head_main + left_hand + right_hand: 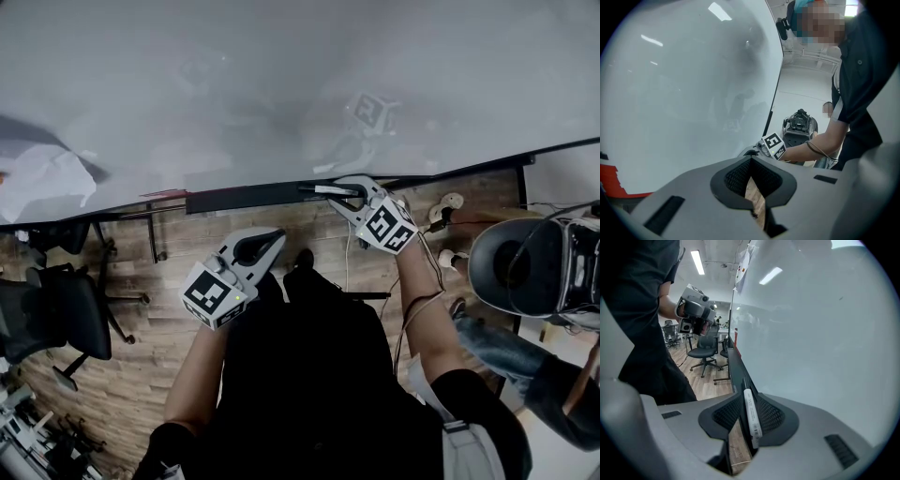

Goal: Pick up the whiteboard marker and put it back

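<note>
The right tongs (349, 194) are clamped on the marker (751, 416), held along the whiteboard's tray (234, 199) toward its right end. Best to keep it parallel and settle it flat before letting go. The left tongs (265, 244) are closed and empty.

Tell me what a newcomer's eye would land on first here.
The big whiteboard fills the top of the head view. Next comes the white whiteboard marker clamped in the right gripper, right at the dark tray along the board's lower edge. The left gripper hangs lower, over the wooden floor, jaws together and empty.
</note>
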